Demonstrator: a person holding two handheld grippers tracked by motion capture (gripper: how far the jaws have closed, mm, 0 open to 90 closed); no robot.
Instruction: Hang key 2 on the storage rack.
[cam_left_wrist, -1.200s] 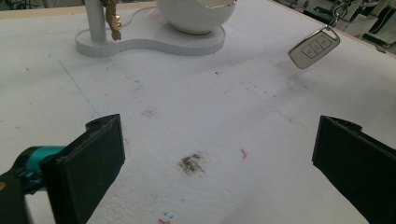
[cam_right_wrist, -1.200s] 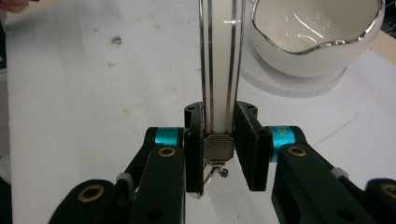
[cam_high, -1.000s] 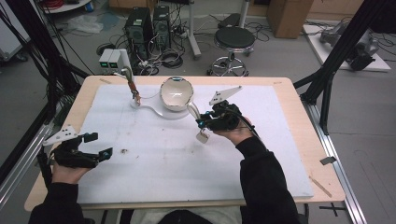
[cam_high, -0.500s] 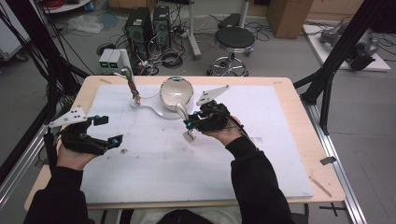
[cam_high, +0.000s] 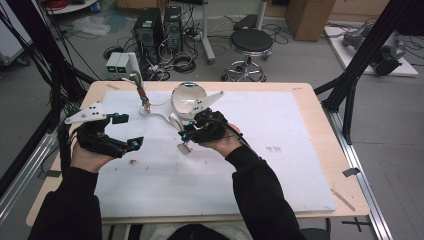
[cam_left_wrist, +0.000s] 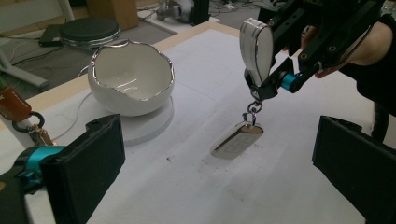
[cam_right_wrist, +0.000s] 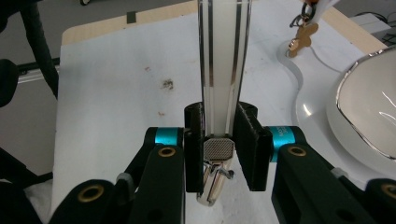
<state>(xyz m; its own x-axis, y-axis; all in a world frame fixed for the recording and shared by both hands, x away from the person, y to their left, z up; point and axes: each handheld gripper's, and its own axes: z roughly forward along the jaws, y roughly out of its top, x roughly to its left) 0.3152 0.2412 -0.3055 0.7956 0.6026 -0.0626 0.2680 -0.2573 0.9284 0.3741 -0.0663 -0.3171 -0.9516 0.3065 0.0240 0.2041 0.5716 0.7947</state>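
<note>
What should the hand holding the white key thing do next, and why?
Probably carry it toward the white bowl and lower it in. The right hand-held gripper is shut on the white car key fob, lifted off the table, with its metal tag dangling below. The bowl sits close by and looks empty. The left hand-held gripper is open, holding nothing.

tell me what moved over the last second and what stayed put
The right tool, shut on the white-and-silver key fob with its dangling silver tag, slid left across the white mat. The open left tool rose and moved inward. The white egg-shaped bowl stayed on its base.
</note>
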